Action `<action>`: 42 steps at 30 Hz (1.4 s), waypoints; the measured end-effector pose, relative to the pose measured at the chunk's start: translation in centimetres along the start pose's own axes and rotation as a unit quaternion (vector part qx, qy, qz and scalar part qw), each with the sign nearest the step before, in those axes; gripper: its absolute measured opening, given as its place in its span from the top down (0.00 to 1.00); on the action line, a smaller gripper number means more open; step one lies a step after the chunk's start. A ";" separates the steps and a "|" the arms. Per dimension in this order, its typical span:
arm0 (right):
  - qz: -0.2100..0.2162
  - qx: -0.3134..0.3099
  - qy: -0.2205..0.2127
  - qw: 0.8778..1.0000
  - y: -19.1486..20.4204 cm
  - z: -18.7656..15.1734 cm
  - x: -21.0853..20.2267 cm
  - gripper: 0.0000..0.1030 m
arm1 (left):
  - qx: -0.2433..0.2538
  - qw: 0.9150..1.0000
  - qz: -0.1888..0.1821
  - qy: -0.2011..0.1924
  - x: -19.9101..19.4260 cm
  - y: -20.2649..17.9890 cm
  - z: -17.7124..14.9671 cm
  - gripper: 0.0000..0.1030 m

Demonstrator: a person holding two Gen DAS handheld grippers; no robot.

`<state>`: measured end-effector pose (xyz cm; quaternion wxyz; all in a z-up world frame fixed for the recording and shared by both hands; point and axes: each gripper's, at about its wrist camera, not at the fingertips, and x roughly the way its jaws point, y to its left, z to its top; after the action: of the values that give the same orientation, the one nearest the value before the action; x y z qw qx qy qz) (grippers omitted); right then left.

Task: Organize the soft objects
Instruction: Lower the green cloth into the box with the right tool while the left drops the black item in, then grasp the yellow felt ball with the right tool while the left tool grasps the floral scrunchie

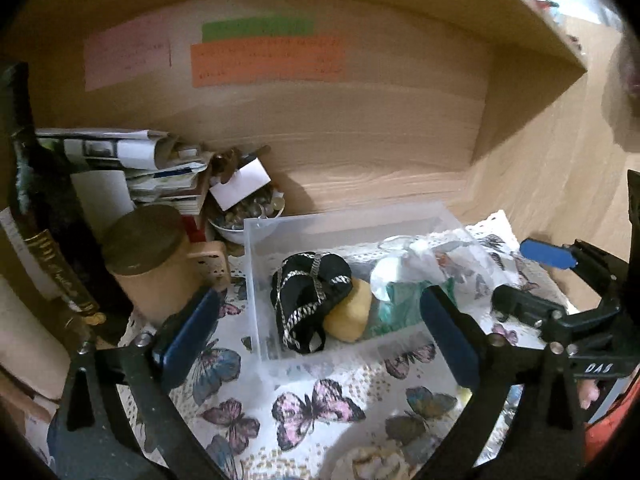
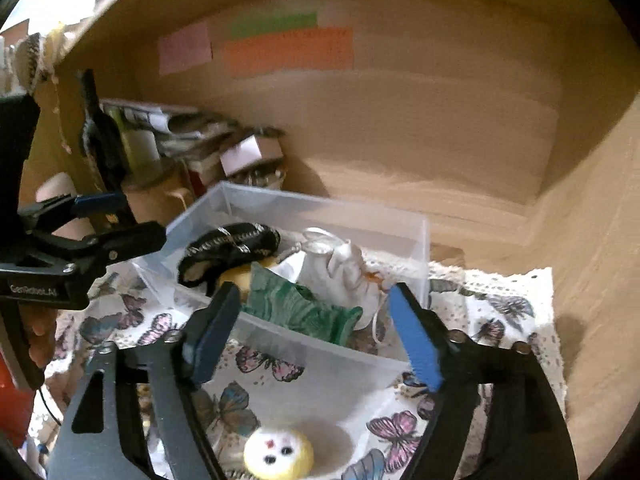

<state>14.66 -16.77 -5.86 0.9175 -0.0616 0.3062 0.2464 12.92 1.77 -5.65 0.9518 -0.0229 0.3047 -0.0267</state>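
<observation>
Soft items (image 2: 304, 304) in clear plastic bin (image 2: 416, 240), crumpled.

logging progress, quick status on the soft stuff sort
Left gripper and right gripper open, empty. Black pouch, green cloth in clear plastic bin. Yellow round plush outside, unobstructed.
</observation>
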 end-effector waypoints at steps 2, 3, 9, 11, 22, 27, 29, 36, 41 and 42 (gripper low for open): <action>0.002 -0.001 -0.012 1.000 0.2 -0.2 -1.2 0.23 | -0.002 1.000 -0.006 0.000 -0.7 0.1 -0.5 0.00; 0.002 0.000 -0.017 1.000 0.2 -0.3 -1.8 0.23 | -0.002 1.000 -0.007 0.002 -1.1 0.2 -0.9 0.00; -0.006 0.003 -0.026 1.000 0.3 -2.0 -3.8 0.23 | 0.006 1.000 0.002 0.024 -1.3 0.2 -3.8 0.00; -0.010 0.007 -0.019 1.000 0.2 -2.9 -3.9 0.23 | 0.003 0.999 0.000 0.038 -1.1 0.3 -4.8 0.00; 0.005 0.037 0.052 0.998 1.2 -7.6 -1.8 0.23 | -0.001 0.996 -0.015 0.092 0.1 -0.3 -10.2 0.00; 0.013 0.051 0.080 0.995 1.5 -9.0 -0.2 0.24 | -0.008 0.993 -0.036 0.113 0.9 -0.5 -11.4 0.22; 0.016 0.056 0.084 0.995 1.5 -9.2 0.0 0.29 | -0.011 0.991 -0.050 0.123 1.2 -0.6 -11.7 0.30; 0.020 0.049 0.098 0.994 2.3 -9.7 1.1 0.45 | -0.031 0.987 -0.080 0.138 2.0 -0.5 -12.4 0.51; 0.019 0.048 0.098 0.994 2.3 -9.8 1.3 0.59 | -0.026 0.987 -0.082 0.135 1.8 -0.7 -12.4 0.76; 0.017 0.049 0.093 0.994 2.3 -9.7 1.1 0.59 | -0.023 0.988 -0.079 0.132 1.7 -0.8 -12.3 0.81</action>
<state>9.12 -16.88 -14.25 0.8825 -0.0341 0.4031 0.2399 7.13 0.52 -16.54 0.8973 -0.0646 0.4256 -0.0975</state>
